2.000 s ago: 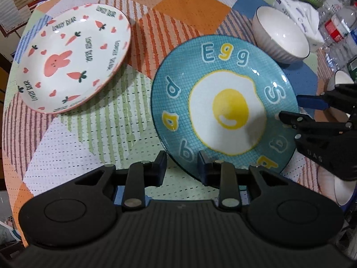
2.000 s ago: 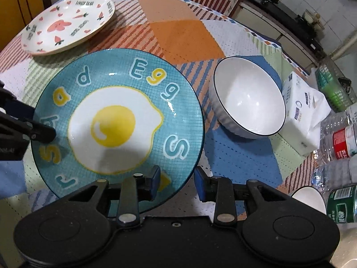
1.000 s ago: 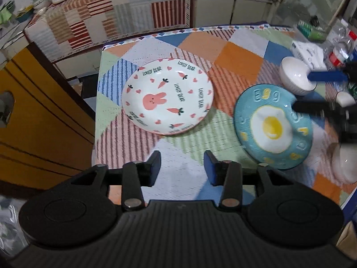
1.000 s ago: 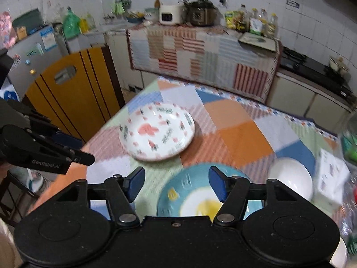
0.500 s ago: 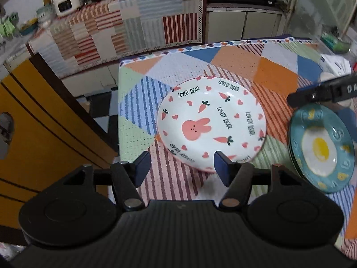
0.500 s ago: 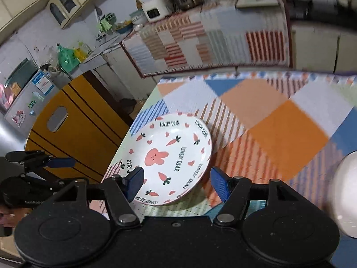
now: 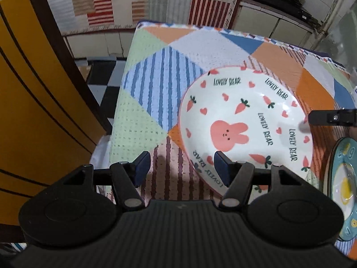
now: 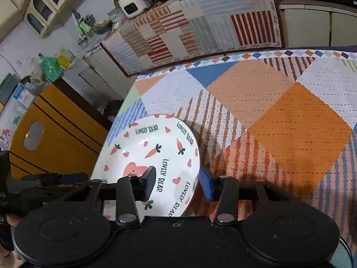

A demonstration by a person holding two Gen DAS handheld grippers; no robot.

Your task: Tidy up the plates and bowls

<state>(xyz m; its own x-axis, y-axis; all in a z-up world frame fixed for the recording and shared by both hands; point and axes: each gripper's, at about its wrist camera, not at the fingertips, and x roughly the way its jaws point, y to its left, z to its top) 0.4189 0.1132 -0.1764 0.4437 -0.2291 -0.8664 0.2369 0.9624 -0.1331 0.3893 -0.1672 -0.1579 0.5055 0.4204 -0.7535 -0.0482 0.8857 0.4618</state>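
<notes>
Left wrist view: the left gripper [image 7: 181, 167] has its two blue-padded fingers spread wide with nothing between them but patchwork tablecloth [image 7: 156, 84]. The round white ceramic plate printed with a pink rabbit, carrots and hearts [image 7: 243, 125] lies flat just ahead and to the right of it; the right-hand finger stands over the plate's near rim, and contact cannot be judged. At the far right edge this view alone catches part of a round teal plate with a fried-egg picture [image 7: 343, 178], close beside the rabbit plate, and a dark finger of the other gripper reaching in over the rabbit plate's right rim

The right wrist view shows the right gripper [image 8: 177, 184] gaping open astride the rabbit plate's [image 8: 147, 151] right rim: one finger over the plate's inside, the blue pad just outside the edge, neither clearly pressing on it. Only here do the left gripper's [image 8: 73, 177] side profile at the plate's far side, a yellow wooden panel [image 8: 55, 129] and a cloth-draped kitchen counter [image 8: 200, 26] appear
</notes>
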